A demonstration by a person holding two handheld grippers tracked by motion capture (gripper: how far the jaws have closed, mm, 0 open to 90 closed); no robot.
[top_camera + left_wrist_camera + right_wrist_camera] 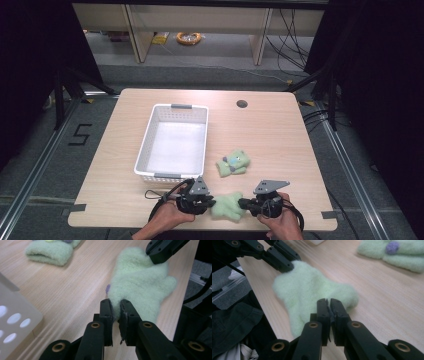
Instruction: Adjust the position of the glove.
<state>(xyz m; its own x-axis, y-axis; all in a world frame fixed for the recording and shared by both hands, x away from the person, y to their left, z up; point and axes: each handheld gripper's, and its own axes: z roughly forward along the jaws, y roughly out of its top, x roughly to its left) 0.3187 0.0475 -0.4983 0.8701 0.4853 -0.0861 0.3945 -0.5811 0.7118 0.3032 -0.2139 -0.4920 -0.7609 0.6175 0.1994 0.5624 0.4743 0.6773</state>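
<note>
I hold one green mitten (227, 205) at the near edge of the desk (280, 130), between my two tools. The left gripper (211, 202) is closed on one end of it; in the left gripper view its jaws pinch the fuzzy fabric (140, 282) tightly. The right gripper (242, 203) is clamped on the opposite end, and in the right gripper view a thin fold of the mitten (312, 290) sits between its jaws. The mitten seems to be just above the wood or only lightly touching it; I cannot tell this surely from the high view.

The second mitten (233, 163), the one with the small purple and yellow decoration, lies folded on the desk, just beside the right long side of the white basket (150, 135) and apart from it. The basket stands left of the middle of the desk, and I see nothing inside it.

So, in my judgement, the work is at an early stage: one mitten is already folded, one is gripped for handling, and, if the basket is the destination, both are still outside it.
</note>
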